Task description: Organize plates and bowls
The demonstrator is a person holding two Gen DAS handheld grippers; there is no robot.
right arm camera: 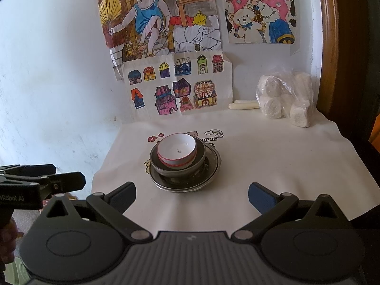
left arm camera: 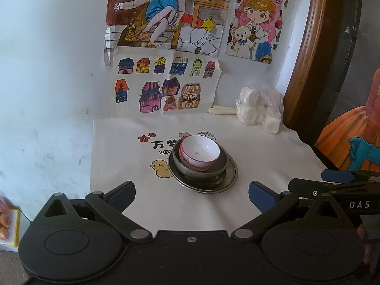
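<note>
A white bowl with a red rim (left arm camera: 200,153) (right arm camera: 177,152) sits tilted inside a grey metal bowl (left arm camera: 201,168) (right arm camera: 178,168), which stands on a metal plate (left arm camera: 228,178) (right arm camera: 211,166) on the white cloth. My left gripper (left arm camera: 192,194) is open and empty, just short of the stack. My right gripper (right arm camera: 192,194) is open and empty, also just short of it. The right gripper shows at the right edge of the left wrist view (left arm camera: 337,178); the left one shows at the left edge of the right wrist view (right arm camera: 59,178).
A white printed cloth (left arm camera: 261,156) (right arm camera: 273,156) covers the table. A plastic bag of white rolls (left arm camera: 260,108) (right arm camera: 283,99) and a white stick (left arm camera: 222,111) (right arm camera: 243,106) lie at the back right. Drawings (left arm camera: 166,85) hang on the wall. A wooden frame (left arm camera: 308,47) stands at right.
</note>
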